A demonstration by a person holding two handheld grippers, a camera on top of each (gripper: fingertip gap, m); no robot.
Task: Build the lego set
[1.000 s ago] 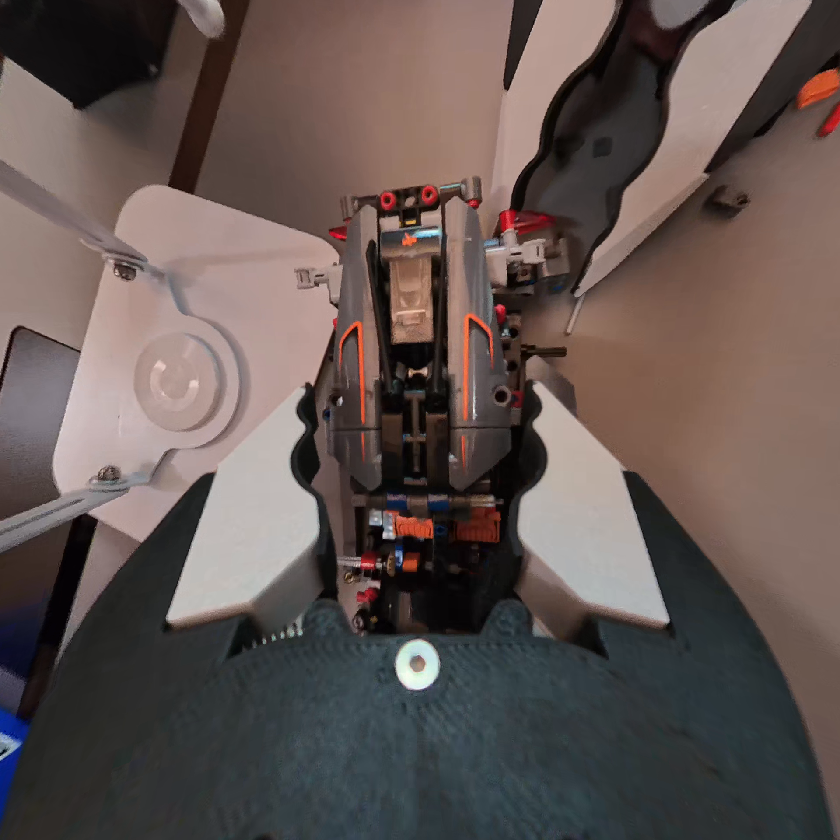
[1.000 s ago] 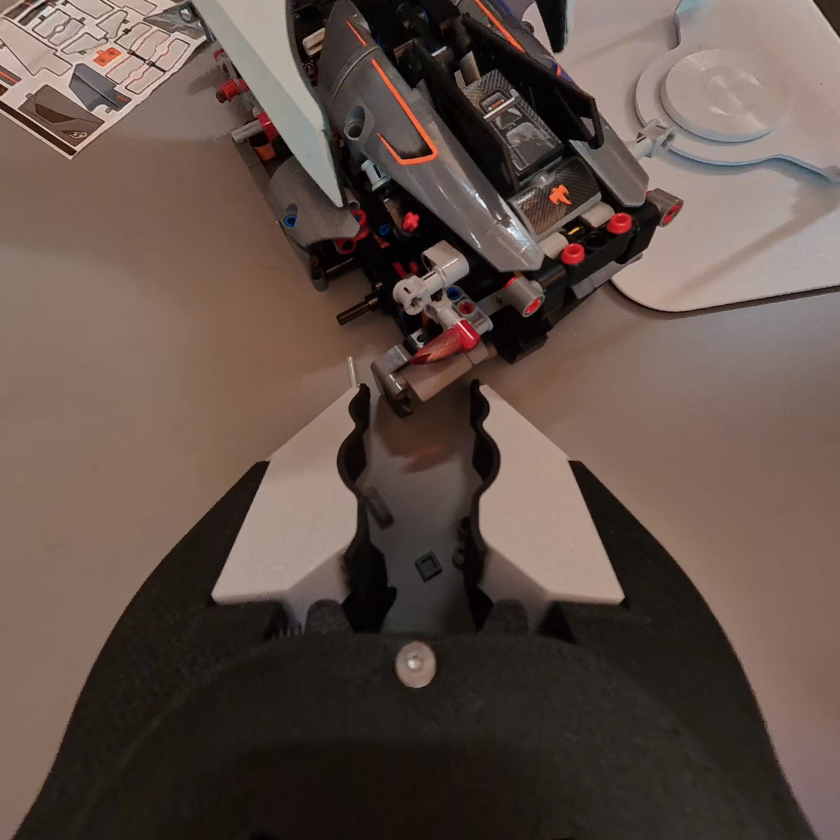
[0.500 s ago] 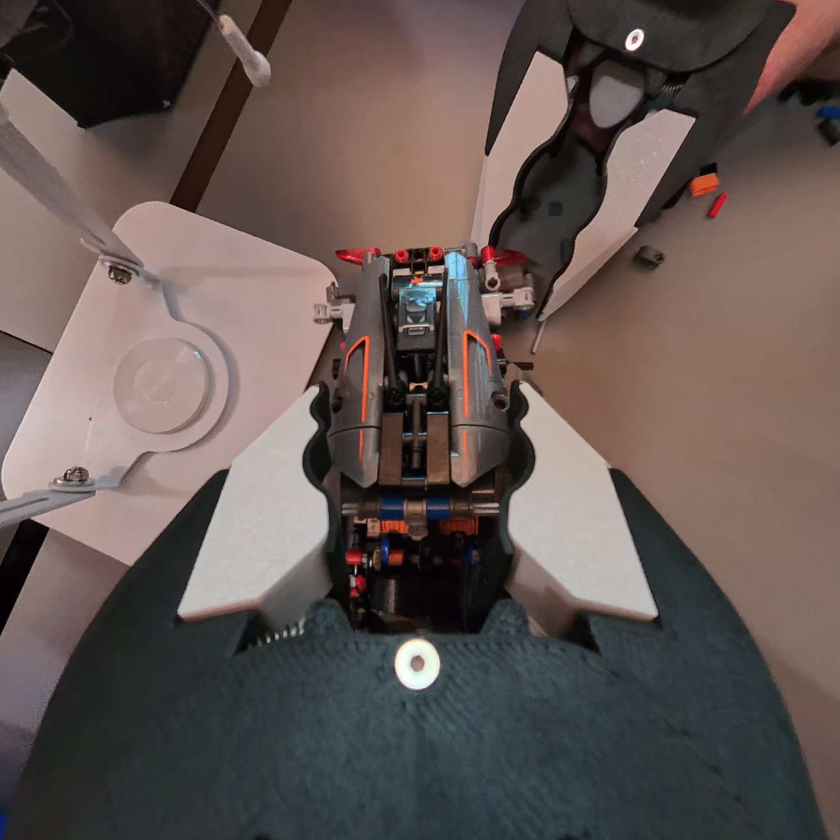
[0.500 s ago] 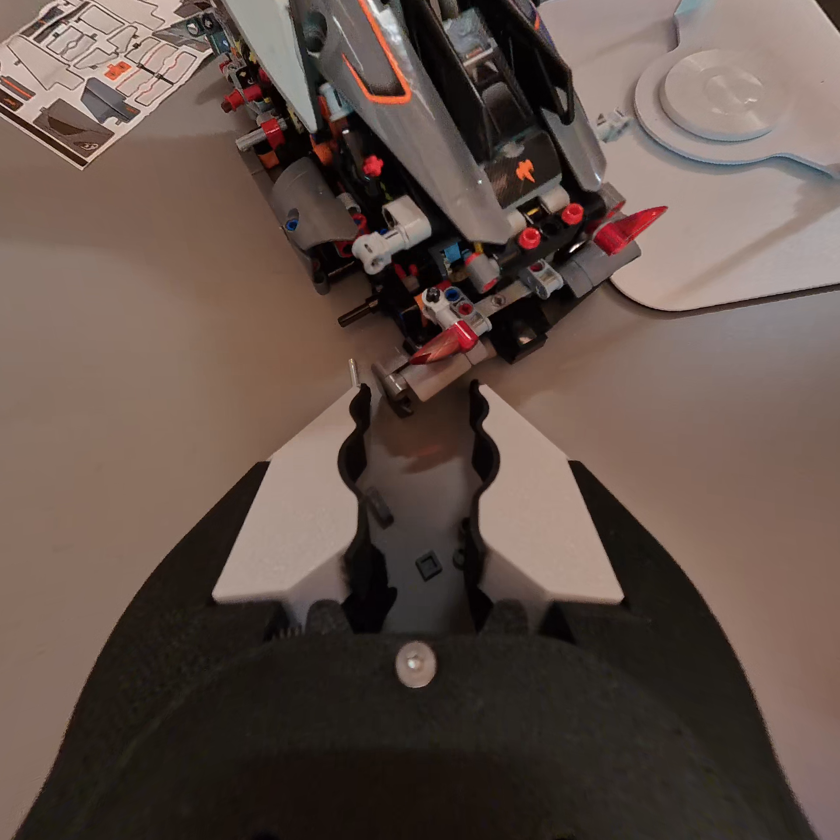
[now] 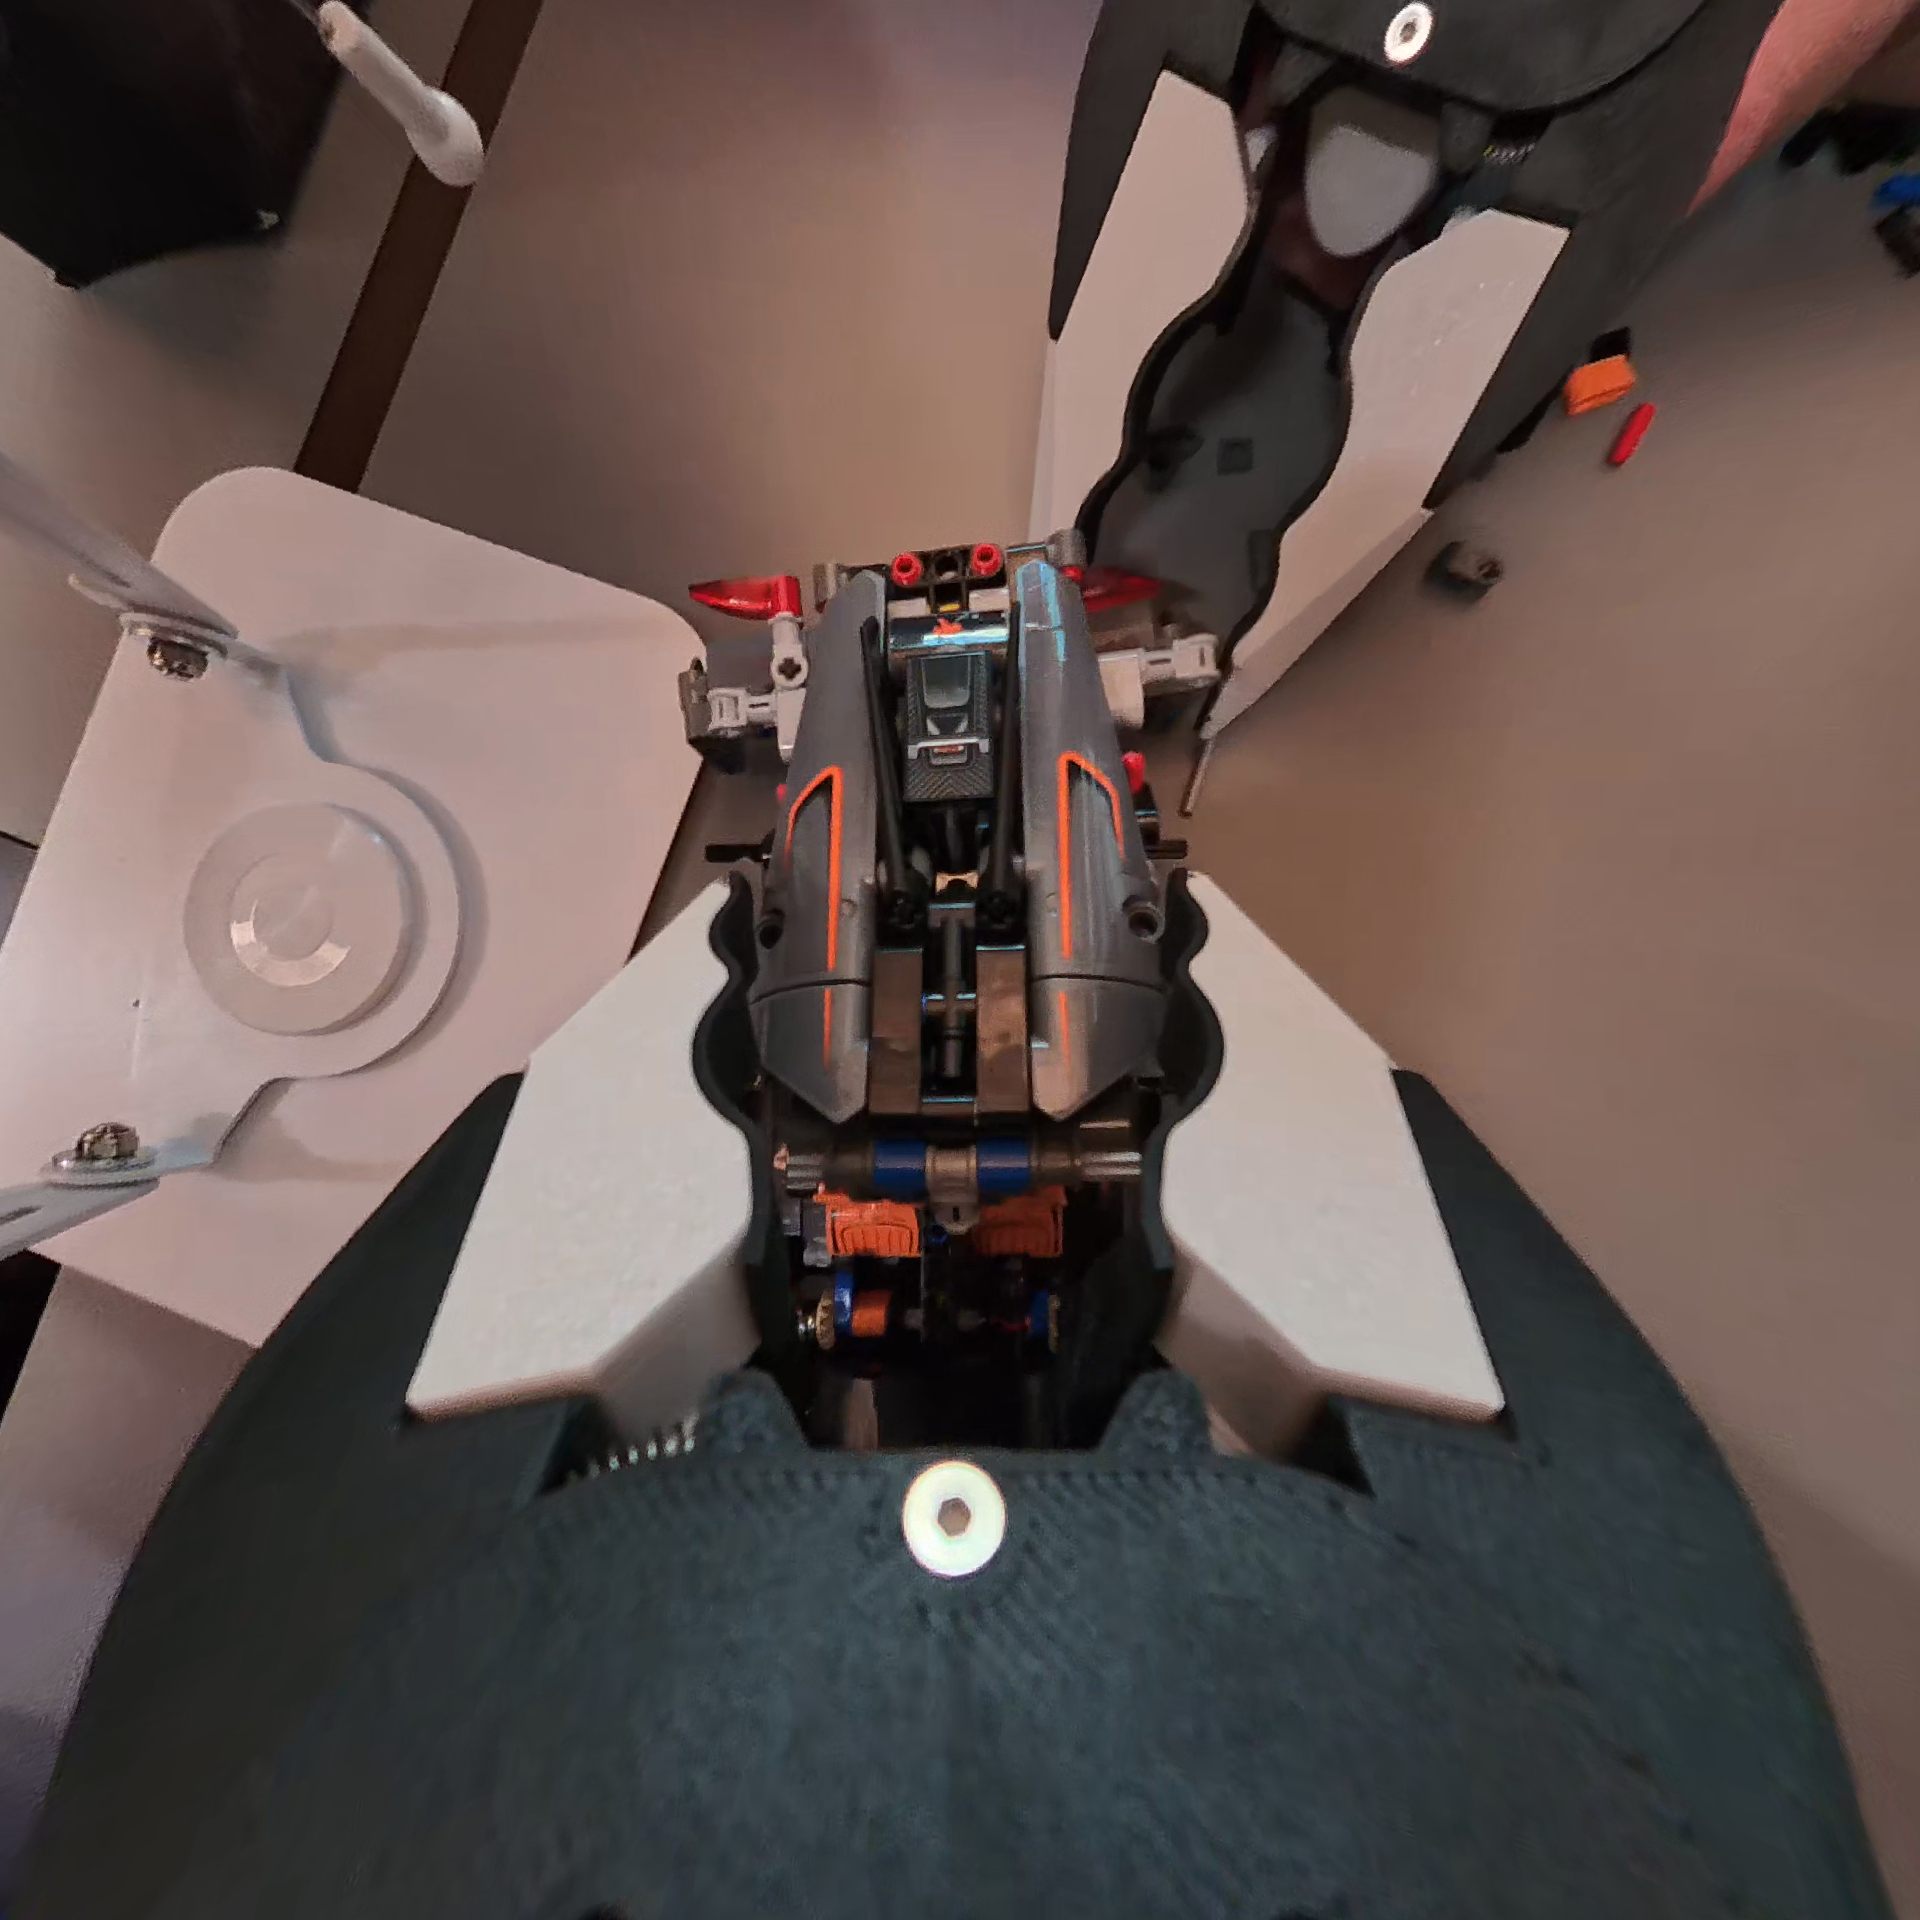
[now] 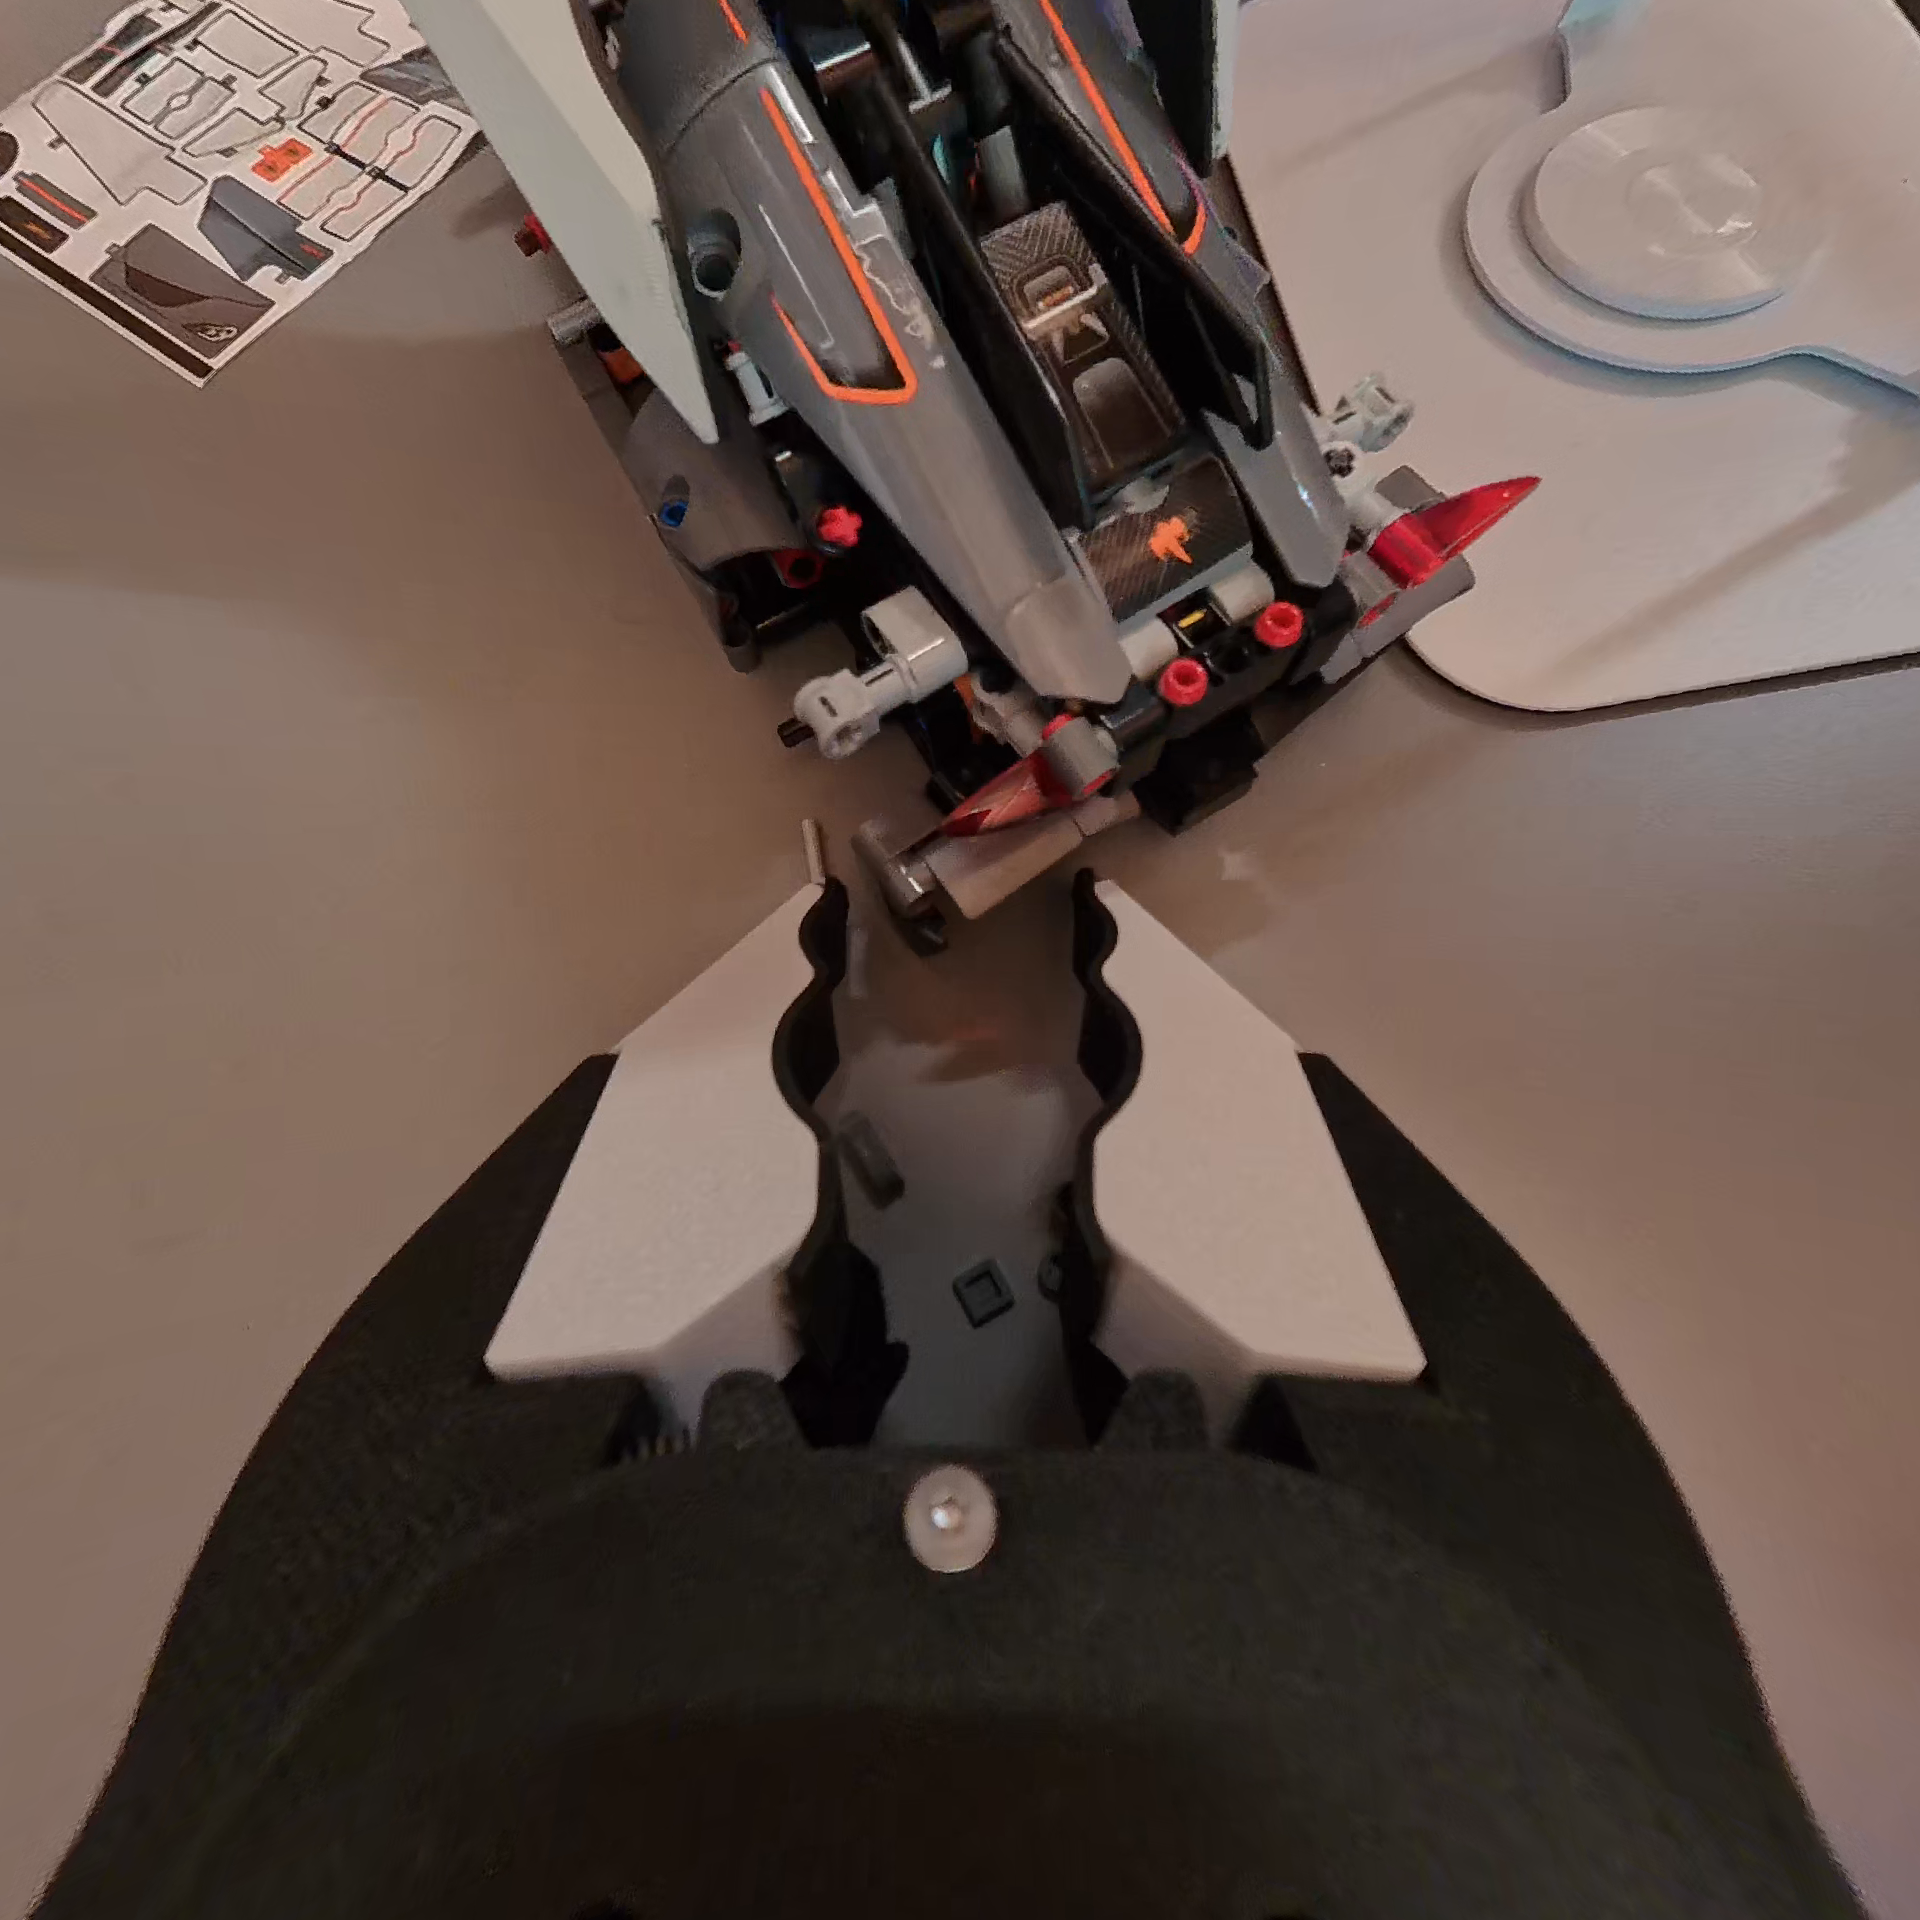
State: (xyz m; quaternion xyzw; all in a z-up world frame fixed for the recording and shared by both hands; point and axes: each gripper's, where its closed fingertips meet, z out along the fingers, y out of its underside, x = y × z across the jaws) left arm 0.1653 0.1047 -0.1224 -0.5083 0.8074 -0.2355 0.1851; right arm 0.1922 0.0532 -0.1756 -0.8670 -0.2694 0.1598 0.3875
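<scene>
Fingers of the left gripper (image 5: pixel 956 997) are being clamped on the lego car (image 5: pixel 951 914), its tail at 12 o'clock. Only the right wrist view is showing the sticker sheet (image 6: pixel 197 187) at 10 o'clock; the right gripper (image 6: pixel 951 914) is being held apart, empty, on the table (image 6: pixel 364 831).

A recording bench, likely a lab: plain beige tabletop (image 6: pixel 312 935), white bolted mounting plate (image 5: pixel 343 831), sticker sheet (image 6: pixel 218 177), loose bricks (image 5: pixel 1600 384)
</scene>
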